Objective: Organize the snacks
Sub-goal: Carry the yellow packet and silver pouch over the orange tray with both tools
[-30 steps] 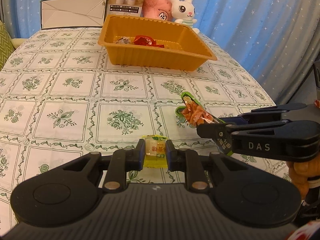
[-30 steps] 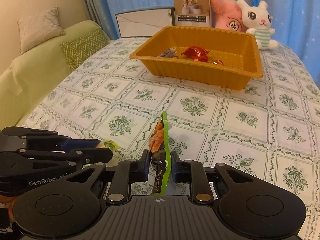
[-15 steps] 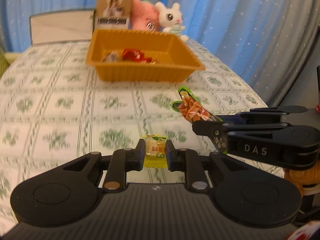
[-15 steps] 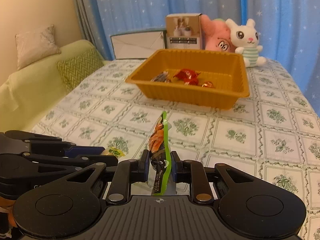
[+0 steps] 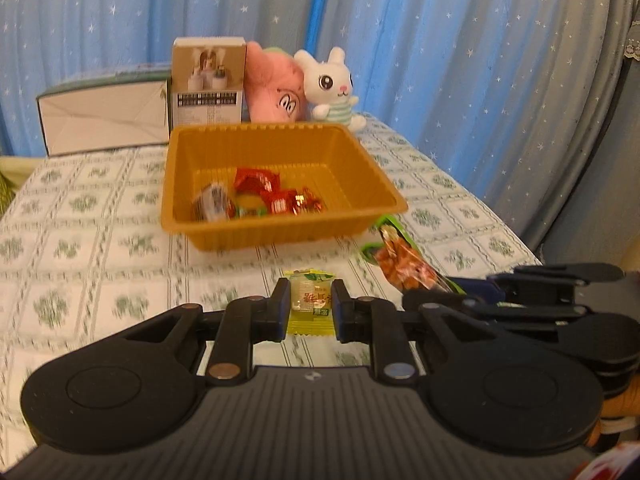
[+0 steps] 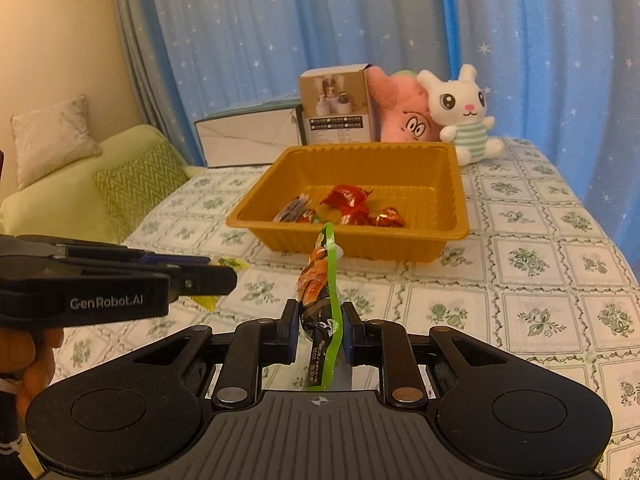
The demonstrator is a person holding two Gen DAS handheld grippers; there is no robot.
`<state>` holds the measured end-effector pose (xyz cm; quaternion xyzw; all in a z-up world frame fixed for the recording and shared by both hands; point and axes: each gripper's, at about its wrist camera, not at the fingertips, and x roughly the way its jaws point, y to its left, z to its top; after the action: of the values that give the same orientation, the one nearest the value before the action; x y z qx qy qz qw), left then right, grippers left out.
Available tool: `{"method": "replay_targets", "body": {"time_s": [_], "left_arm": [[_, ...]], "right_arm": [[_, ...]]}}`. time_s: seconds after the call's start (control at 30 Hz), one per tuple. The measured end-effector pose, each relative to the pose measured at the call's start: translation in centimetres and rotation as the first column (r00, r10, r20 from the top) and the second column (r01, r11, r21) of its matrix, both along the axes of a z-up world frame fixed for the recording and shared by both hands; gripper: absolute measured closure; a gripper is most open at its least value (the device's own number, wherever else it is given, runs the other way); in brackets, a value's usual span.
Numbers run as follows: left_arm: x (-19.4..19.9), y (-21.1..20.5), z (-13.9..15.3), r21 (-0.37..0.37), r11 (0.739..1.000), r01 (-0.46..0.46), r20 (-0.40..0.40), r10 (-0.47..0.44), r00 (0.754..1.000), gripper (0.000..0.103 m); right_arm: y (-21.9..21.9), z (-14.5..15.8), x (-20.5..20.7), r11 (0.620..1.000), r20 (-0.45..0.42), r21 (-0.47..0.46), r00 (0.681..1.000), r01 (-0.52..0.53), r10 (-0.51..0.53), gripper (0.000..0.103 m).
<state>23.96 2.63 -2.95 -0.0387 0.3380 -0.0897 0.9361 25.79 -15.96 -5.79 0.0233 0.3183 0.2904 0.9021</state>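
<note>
My left gripper (image 5: 308, 307) is shut on a small yellow candy packet (image 5: 310, 300), held above the tablecloth. My right gripper (image 6: 320, 328) is shut on a long green snack packet (image 6: 322, 296) with orange pieces inside, standing on edge between the pads. Both hang in front of an orange plastic tray (image 5: 280, 224) (image 6: 448, 236) that holds several red and mixed wrapped snacks (image 5: 260, 196) (image 6: 348, 206). In the left wrist view the green packet (image 5: 404, 264) and the right gripper sit at the right. The left gripper's fingers (image 6: 196, 276) show at the left of the right wrist view.
Behind the tray stand a brown product box (image 5: 208, 80), a pink plush (image 5: 276, 88), a white rabbit plush (image 5: 330, 84) and a flat white box (image 5: 104, 120). A green sofa with cushions (image 6: 132, 184) lies left of the table. Blue star curtains hang behind.
Both grippers have risen off the table with their packets and come closer to the tray, whose contents now show more fully. Both grips are unchanged.
</note>
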Motion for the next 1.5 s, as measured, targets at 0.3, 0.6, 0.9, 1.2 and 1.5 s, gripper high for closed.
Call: {"method": "replay_targets", "body": {"time_s": [0.3,0.6,0.9,1.2,1.5], "left_arm": [[2.2,0.0,1.1,-0.001,1.0,0.009,0.017,-0.009,1.0,0.084],[4.0,0.1,1.4,-0.006,1.0,0.008,0.017,-0.008,1.0,0.084],[6.8,1.0,2.1,-0.027,0.999,-0.021,0.034,0.021,0.999,0.084],[10.8,2.1,2.3,-0.022,0.998,-0.051,0.048,0.052,0.997,0.084],[14.5,3.5,0.6,-0.016,0.996,-0.089,0.037,0.089,0.995,0.084]], "right_arm": [[0.3,1.0,0.5,1.0,0.03,0.014,0.999,0.013,-0.013,0.081],[-0.3,2.3,2.3,0.997,0.052,0.041,0.997,0.061,-0.063,0.082],[-0.4,3.6,5.7,0.99,0.075,0.093,0.991,0.108,-0.115,0.081],[0.1,3.0,10.6,0.982,0.058,0.103,0.985,0.157,-0.164,0.081],[0.9,1.7,13.9,0.977,0.022,0.112,0.982,0.182,-0.186,0.081]]}}
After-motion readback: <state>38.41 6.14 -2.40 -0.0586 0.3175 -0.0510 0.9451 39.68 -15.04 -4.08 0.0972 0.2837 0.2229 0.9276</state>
